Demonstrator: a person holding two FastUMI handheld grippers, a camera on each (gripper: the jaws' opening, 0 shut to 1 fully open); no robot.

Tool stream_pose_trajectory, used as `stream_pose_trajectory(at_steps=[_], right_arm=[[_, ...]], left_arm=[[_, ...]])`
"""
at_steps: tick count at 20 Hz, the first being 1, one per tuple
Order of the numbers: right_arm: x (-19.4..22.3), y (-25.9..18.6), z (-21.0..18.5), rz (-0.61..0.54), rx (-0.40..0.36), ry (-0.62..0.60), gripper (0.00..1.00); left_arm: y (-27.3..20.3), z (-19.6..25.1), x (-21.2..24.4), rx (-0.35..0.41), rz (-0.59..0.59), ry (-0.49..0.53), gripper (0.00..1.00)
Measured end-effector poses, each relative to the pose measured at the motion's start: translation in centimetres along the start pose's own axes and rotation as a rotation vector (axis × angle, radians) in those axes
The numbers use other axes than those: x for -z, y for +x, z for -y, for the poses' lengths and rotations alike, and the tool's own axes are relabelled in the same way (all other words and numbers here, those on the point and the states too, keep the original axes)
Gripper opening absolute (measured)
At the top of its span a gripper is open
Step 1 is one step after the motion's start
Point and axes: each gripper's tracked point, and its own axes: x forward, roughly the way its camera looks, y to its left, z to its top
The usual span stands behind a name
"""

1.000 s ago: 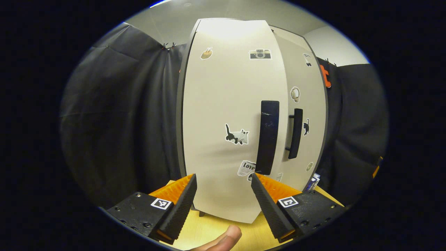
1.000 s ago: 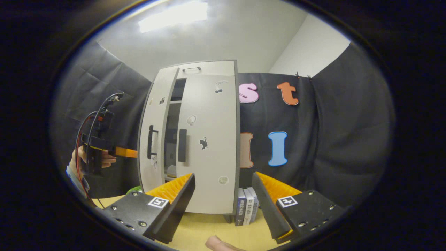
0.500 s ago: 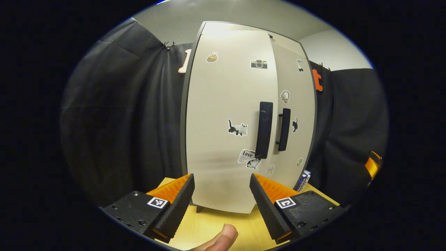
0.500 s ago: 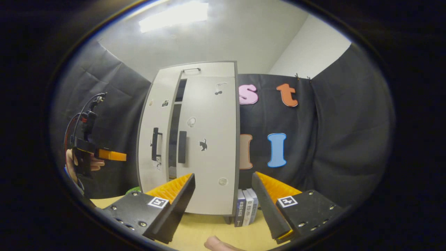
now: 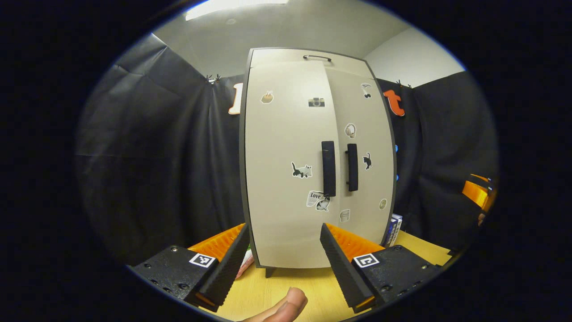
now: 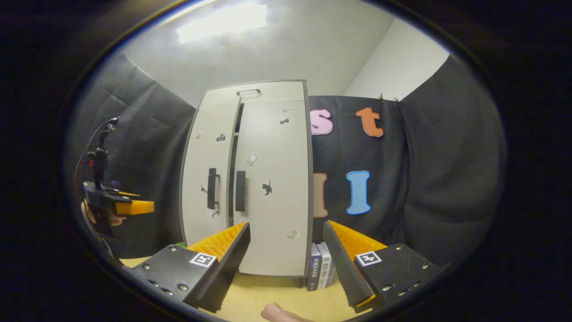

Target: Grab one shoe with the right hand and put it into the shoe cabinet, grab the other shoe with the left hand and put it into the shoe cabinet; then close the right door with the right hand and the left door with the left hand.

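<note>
Between the spread fingers of the left gripper [image 5: 282, 250], which hold nothing, the cabinet [image 5: 313, 161] stands straight ahead on the table [image 5: 308, 286], apart from the tips. From this side the left door [image 5: 286, 165] looks closed or nearly so, its handle [image 5: 328, 168] just beside the right door's handle [image 5: 352, 167]. A thumb tip [image 5: 286, 306] shows below the fingers, and books [image 5: 393, 229] stand at the cabinet's right foot. Far right, the edge of the right gripper [image 5: 477, 193] peeks in.

The right gripper view tells more: ahead of its own gripper [image 6: 286, 250], also spread and empty, a dark slit [image 6: 235, 170] runs between the right door [image 6: 272, 188] and the left one. Whether shoes sit inside cannot be told. Far left, a hand [image 6: 96, 214] holds the left gripper, well clear of the cabinet.
</note>
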Motion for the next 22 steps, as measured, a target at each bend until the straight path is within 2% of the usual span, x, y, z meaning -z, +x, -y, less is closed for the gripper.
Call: stream_pose_trajectory(at_steps=[1, 4, 7, 10, 14, 18, 22], right_arm=[[0.1, -0.2, -0.1, -0.003, 0.006, -0.007, 0.98], [0.6, -0.9, -0.3, -0.028, 0.038, -0.008, 0.98], [1.4, -1.5, -1.2, -0.054, 0.031, 0.009, 0.98], [1.5, -2.3, -2.0, -0.051, 0.014, 0.004, 0.98], [1.5, -3.5, -2.4, -0.063, 0.014, 0.000, 0.98], [1.4, -4.5, -1.3, -0.064, 0.065, -0.049, 0.98], [1.1, -5.0, -0.9, -0.052, 0.060, -0.025, 0.98]], left_arm=[[-0.5, 0.2, 0.3, 0.004, -0.009, -0.004, 0.96], [-1.7, 0.6, 1.7, -0.003, -0.060, -0.040, 0.96], [-2.7, 2.2, 3.7, 0.046, -0.108, -0.053, 0.97], [-2.5, 2.5, 5.4, 0.048, -0.144, -0.029, 0.97], [-1.9, 3.7, 5.6, 0.058, -0.135, -0.013, 0.97], [-2.3, 4.4, 4.9, 0.063, -0.113, -0.017, 0.96], [-2.8, 4.7, 4.5, 0.062, -0.104, -0.017, 0.96]])
